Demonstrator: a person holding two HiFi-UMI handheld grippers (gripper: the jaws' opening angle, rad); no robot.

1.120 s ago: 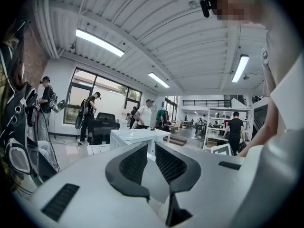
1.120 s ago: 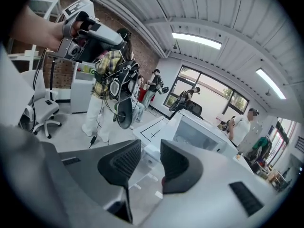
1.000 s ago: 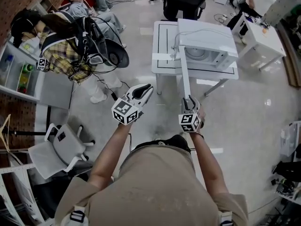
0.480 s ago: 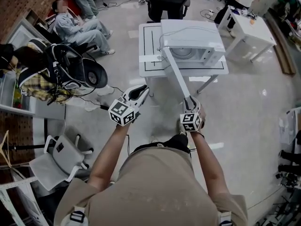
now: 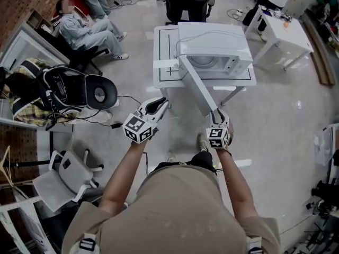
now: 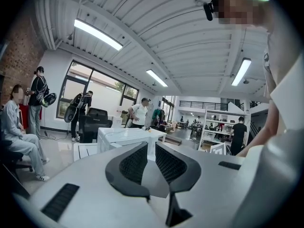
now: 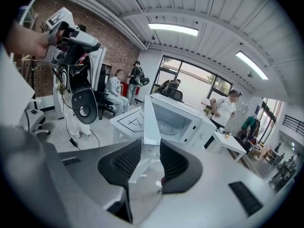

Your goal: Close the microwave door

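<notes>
While the right gripper (image 7: 151,147) pinches the free edge of the door (image 5: 197,86), its pads sit one on each face of the thin white panel.
- Jaws part-closed, clamped on the panel edge; nothing else between them.
- In the head view the gripper sits right of centre, its marker cube toward the person.

Door: swung wide open. It runs as a white strip from the gripper up and left to its hinge at the front left corner of the microwave (image 5: 214,41).
- Cavity exposed; the turntable (image 7: 166,125) shows inside in the right gripper view.

Microwave: upper centre of the head view, on a white table (image 5: 164,70), toward the table's right side.

Left gripper (image 6: 151,156): left of centre in the head view, well apart from the door.
- Jaws a narrow gap apart, empty.
- Aimed toward the table.

Surroundings, head view:
- Seated person (image 5: 85,28), upper left.
- Black bag (image 5: 79,91) with cables, left edge.
- Grey chair (image 5: 66,168), lower left.
- Second white table (image 5: 283,33), upper right, another person beside it.
</notes>
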